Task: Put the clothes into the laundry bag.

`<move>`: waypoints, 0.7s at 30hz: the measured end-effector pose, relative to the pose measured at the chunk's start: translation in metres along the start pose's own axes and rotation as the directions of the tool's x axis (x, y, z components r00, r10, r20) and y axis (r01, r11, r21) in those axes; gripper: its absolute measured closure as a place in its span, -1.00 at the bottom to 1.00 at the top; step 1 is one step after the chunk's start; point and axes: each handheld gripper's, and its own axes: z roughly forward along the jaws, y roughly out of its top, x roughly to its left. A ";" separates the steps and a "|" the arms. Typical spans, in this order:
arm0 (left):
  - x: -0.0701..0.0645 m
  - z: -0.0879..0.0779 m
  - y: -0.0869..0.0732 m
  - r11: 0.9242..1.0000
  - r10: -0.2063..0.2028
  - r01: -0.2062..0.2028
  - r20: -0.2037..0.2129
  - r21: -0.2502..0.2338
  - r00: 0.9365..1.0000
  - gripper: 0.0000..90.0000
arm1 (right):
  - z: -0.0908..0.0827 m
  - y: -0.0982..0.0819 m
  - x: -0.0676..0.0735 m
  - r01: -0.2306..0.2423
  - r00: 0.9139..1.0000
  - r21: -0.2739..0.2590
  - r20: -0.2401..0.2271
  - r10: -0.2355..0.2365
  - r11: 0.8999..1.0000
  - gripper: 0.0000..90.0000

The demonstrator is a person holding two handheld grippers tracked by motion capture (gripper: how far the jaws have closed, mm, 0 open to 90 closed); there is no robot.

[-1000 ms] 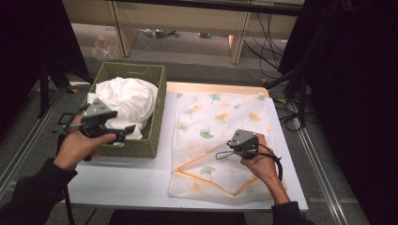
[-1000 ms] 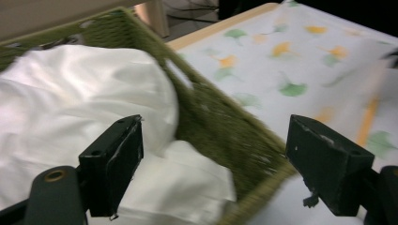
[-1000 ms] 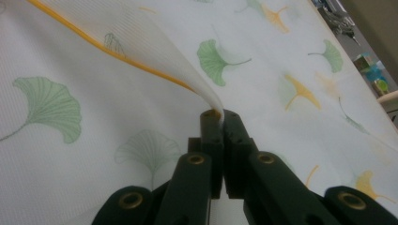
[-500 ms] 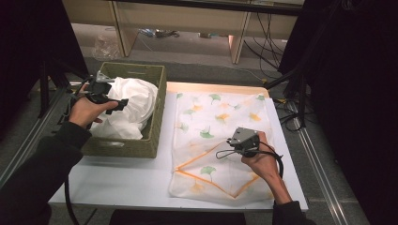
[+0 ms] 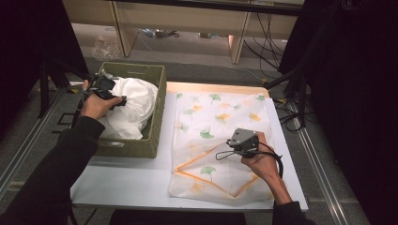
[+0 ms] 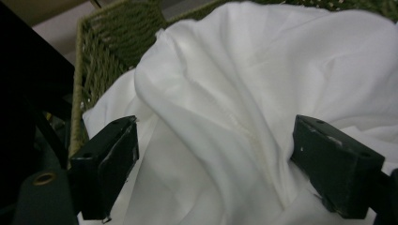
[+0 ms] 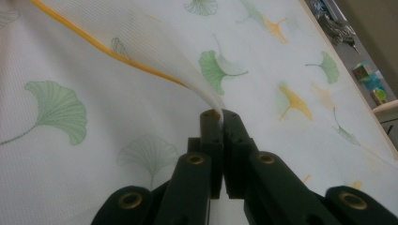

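- In the high view your left tool (image 5: 117,100) sits in the upper left of the frame, over the green woven basket (image 5: 157,112). Its jaws stand wide apart and have just been opening a little more, and white cloth (image 6: 244,108) lies between them, not yet pinched.
- That white cloth is heaped inside the basket, spilling toward its near rim.
- Your right tool (image 7: 220,114) is clamped tight on the orange-trimmed edge of the sheer leaf-print cloth (image 5: 220,122), lifting a small peak of it at centre right of the high view.
- The leaf-print cloth lies spread flat on the white desk (image 5: 126,183), just beside the basket.
- Risk: the left jaws may close on a loose surface fold only, so the cloth could slip out when lifted.
- Risk: grabbing several layers deep could drag the whole heap, or tip the basket.
- Risk: a pull by the right tool could skew the thin fabric, or strain its trim.
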 end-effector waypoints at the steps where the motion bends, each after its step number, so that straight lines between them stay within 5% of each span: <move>1: 0.000 0.000 0.000 1.000 0.000 0.000 0.000 0.000 1.000 -0.64 | 0.000 0.000 0.000 0.000 1.000 0.000 0.000 0.000 1.000 0.99; 2: 0.010 0.007 -0.002 1.000 0.028 -0.028 0.074 0.000 0.997 -0.64 | 0.000 0.000 0.000 -0.001 1.000 0.001 -0.001 0.001 1.000 0.99; 3: 0.009 0.013 -0.009 0.992 -0.124 0.121 0.131 0.030 0.984 -0.65 | 0.001 0.001 0.000 0.018 1.000 0.000 -0.003 -0.018 1.000 0.99; 4: 0.009 0.013 -0.009 0.992 -0.124 0.121 0.131 0.030 0.984 -0.66 | 0.001 0.001 0.000 0.018 1.000 0.000 -0.003 -0.018 1.000 0.99; 6: 0.009 0.020 -0.015 0.977 -0.214 0.207 0.202 0.058 0.956 -0.67 | 0.001 0.001 0.002 -0.007 1.000 0.007 -0.004 0.007 1.000 0.99; 7: 0.007 0.024 -0.017 0.967 -0.253 0.241 0.246 0.078 0.936 -0.70 | 0.002 0.001 -0.001 0.045 0.999 -0.008 -0.005 -0.046 0.999 0.99; 8: 0.004 0.028 -0.018 0.964 -0.264 0.246 0.277 0.101 0.924 -0.80 | 0.002 0.001 0.000 0.021 1.000 0.002 -0.008 -0.021 1.000 0.99; 9: 0.001 0.029 -0.018 0.966 -0.249 0.216 0.306 0.139 0.919 -1.00 | 0.003 0.001 0.001 0.023 1.000 0.005 -0.010 -0.023 1.000 0.99; 10: -0.004 0.030 -0.018 0.973 -0.208 0.160 0.329 0.168 0.921 -1.00 | 0.003 0.001 0.001 0.023 1.000 0.005 -0.010 -0.023 1.000 0.99; 12: -0.016 0.032 -0.016 0.982 -0.097 0.038 0.330 0.183 0.939 -1.00 | 0.003 0.001 0.002 0.006 1.000 0.012 -0.012 -0.006 1.000 0.99; 14: -0.025 0.034 -0.015 0.982 -0.095 0.034 0.330 0.184 0.939 -1.00 | 0.004 0.001 0.002 0.009 1.000 0.015 -0.014 -0.009 1.000 0.99; 18: -0.032 0.046 -0.017 0.977 -0.005 -0.047 0.243 0.209 0.970 -1.00 | 0.004 0.002 0.002 0.032 0.999 0.013 -0.015 -0.032 0.999 0.99; 19: -0.032 0.050 -0.018 0.976 0.008 -0.056 0.222 0.212 0.975 -1.00 | 0.003 0.002 0.004 0.005 1.000 0.021 -0.014 -0.005 1.000 0.99; 21: -0.029 0.055 -0.019 0.973 0.006 -0.044 0.167 0.226 0.986 -1.00 | 0.003 0.002 0.003 0.032 0.999 0.015 -0.011 -0.032 0.999 0.99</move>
